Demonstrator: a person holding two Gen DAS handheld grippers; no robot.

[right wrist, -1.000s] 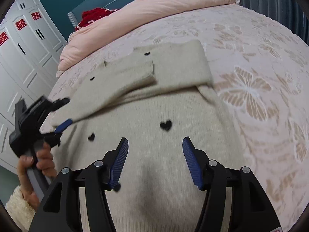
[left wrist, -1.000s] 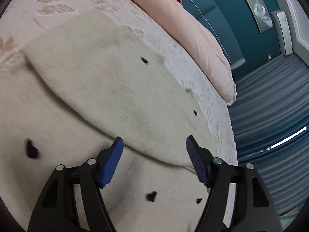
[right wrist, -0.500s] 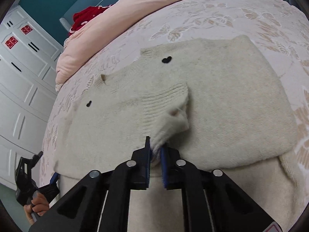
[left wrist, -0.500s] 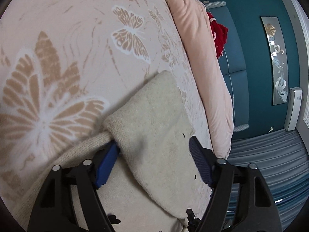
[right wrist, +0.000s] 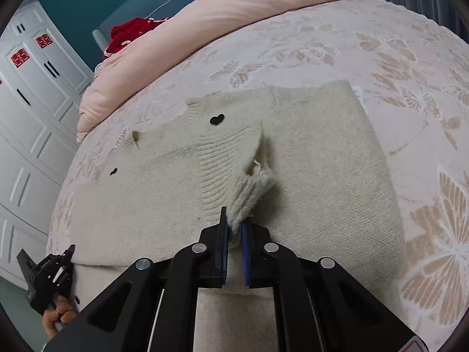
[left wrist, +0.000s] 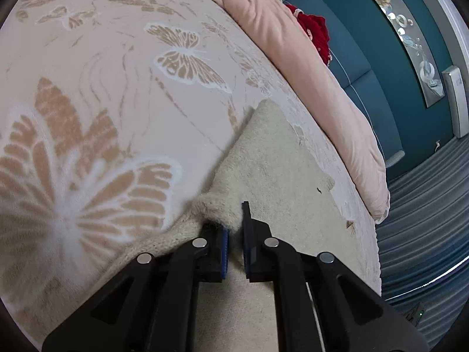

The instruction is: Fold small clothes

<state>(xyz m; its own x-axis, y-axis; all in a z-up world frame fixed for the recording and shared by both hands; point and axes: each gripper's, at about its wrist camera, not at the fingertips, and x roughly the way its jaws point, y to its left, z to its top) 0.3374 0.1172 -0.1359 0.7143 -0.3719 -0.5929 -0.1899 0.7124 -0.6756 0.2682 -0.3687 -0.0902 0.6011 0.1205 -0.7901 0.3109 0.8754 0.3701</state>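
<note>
Item: cream knit sweater (right wrist: 307, 158) with small black hearts, lying partly folded on the butterfly-patterned bedspread (left wrist: 96, 94), spreading forward from both grippers. Right gripper (right wrist: 234, 231): jaws have just been closing and now pinch the ribbed cuff (right wrist: 249, 193) of a sleeve laid across the body; only a thin tuft of knit sits between the pads. Left gripper (left wrist: 234, 228): jaws have just been closing and are clamped on a fuzzy corner of the folded edge (left wrist: 217, 208), directly ahead of its tips; how many layers it caught cannot be told. Judged risks: the right bite is shallow, so the cuff may slip out on a lift or stretch the loose ribbing; a left grip on the top layer alone would peel the fold open rather than carry it; uneven pulls by the two hands would skew the garment and drag it across the bedspread, wrinkling the layers below. Beyond the sweater: pink duvet (right wrist: 234, 14), red garment (right wrist: 129, 35), clear of the work.
</note>
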